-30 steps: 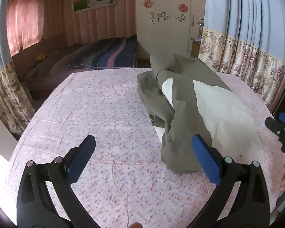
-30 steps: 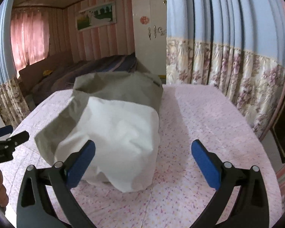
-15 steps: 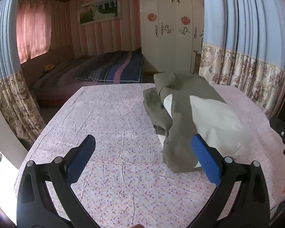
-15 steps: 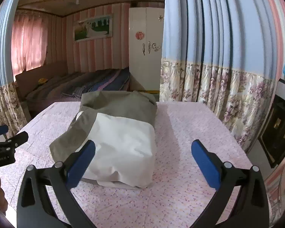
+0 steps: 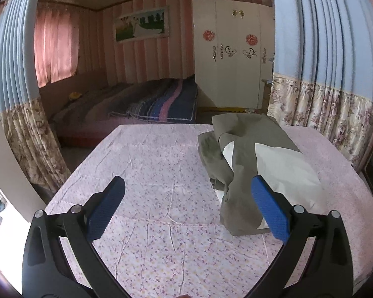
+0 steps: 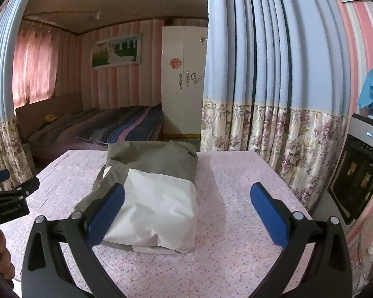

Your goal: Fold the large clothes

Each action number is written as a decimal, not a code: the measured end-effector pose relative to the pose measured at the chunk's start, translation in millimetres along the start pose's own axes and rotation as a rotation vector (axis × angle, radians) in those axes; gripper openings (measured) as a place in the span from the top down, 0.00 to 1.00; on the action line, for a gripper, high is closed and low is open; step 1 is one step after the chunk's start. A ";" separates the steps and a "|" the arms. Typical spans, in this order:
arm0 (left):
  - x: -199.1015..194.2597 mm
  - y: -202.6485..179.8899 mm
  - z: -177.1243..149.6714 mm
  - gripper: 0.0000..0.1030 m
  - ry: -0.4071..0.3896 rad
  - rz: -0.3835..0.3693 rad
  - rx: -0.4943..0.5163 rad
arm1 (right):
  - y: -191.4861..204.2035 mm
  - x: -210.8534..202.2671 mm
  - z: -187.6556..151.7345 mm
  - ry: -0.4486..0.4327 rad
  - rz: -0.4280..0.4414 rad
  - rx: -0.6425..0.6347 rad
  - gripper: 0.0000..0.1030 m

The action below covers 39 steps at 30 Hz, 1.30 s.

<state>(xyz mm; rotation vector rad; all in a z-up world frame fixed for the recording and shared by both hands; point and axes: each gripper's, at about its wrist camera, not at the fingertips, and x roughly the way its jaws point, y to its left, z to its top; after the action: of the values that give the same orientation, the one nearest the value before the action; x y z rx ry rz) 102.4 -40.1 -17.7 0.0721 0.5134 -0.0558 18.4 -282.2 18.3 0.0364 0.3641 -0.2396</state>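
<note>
Left wrist view: left tool (image 5: 186,203) spread wide, empty, above bare surface (image 5: 146,164). Folded olive-and-white garment (image 5: 256,164) at 2 o'clock, inside the far edge; open cloth from 9 to 12.

Right wrist view: right tool (image 6: 186,206) spread, empty. Garment (image 6: 159,193) at 11 o'clock; free strip toward curtain (image 6: 273,129), 1–3 o'clock.

The folded garment (image 6: 159,173) is matt olive cloth with a smooth white lining (image 6: 159,206), slightly creased. Under it the tabletop (image 5: 161,173) wears a thin pink flowered cloth, creased. Each tool, left (image 5: 186,203) and right (image 6: 186,208), has matt black plastic arms and dimpled blue pads (image 6: 267,213). At twelve o'clock, the wardrobe (image 5: 236,54) looks glossy.
</note>
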 end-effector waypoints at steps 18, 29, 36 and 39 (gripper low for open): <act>-8.5 2.4 -3.1 0.03 0.004 -0.017 -0.001 | -5.9 4.9 -6.9 0.037 -0.028 0.012 0.02; -10.2 0.5 -4.6 0.03 0.002 -0.017 0.001 | -7.8 5.2 -9.4 0.039 -0.041 0.007 0.02; -11.5 -0.8 -5.1 0.03 0.001 -0.015 0.002 | -9.1 5.2 -9.7 0.038 -0.040 0.008 0.02; -11.6 -0.8 -5.6 0.03 0.002 -0.014 0.004 | -9.8 4.2 -10.6 0.037 -0.042 0.005 0.02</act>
<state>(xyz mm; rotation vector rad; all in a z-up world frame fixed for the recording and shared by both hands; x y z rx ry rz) 89.5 -40.0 -16.9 0.0719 0.5163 -0.0707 16.2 -291.8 6.9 0.0380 0.4017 -0.2819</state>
